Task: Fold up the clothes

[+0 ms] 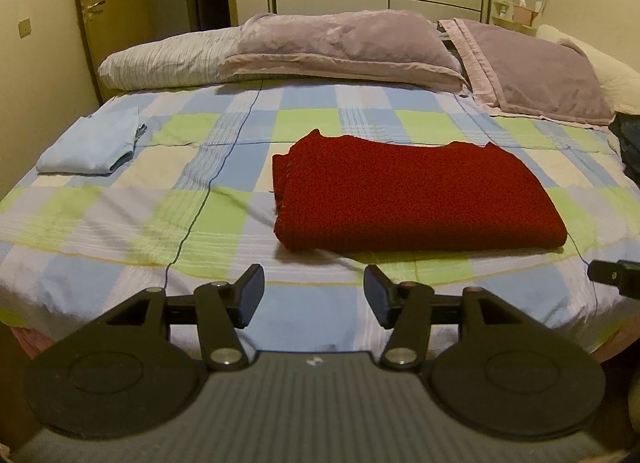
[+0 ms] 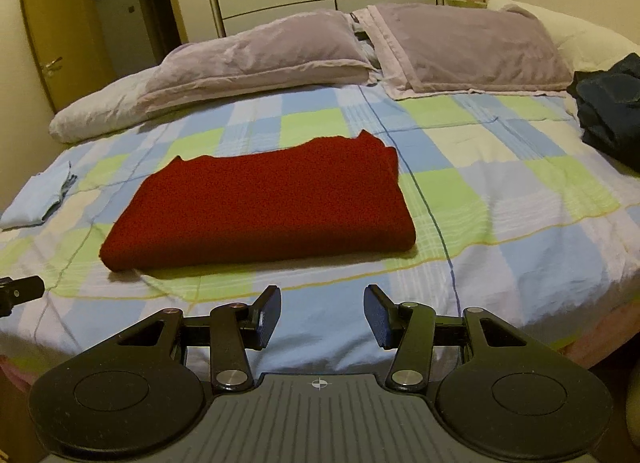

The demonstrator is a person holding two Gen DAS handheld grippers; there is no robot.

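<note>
A folded red knit garment (image 1: 404, 191) lies flat on the checked bedspread (image 1: 120, 215); it also shows in the right wrist view (image 2: 272, 203). My left gripper (image 1: 314, 295) is open and empty, held over the bed's near edge just in front of the red garment. My right gripper (image 2: 322, 315) is open and empty, also at the near edge, in front of and to the right of the garment. A folded light blue garment (image 1: 94, 147) lies at the left of the bed (image 2: 36, 199). A dark blue garment (image 2: 612, 111) lies in a heap at the right.
Purple pillows (image 1: 344, 47) and a striped pillow (image 1: 160, 63) lie along the far side of the bed. A wardrobe and a door (image 1: 100, 3) stand behind. The right gripper's tip (image 1: 616, 275) shows at the right edge of the left wrist view.
</note>
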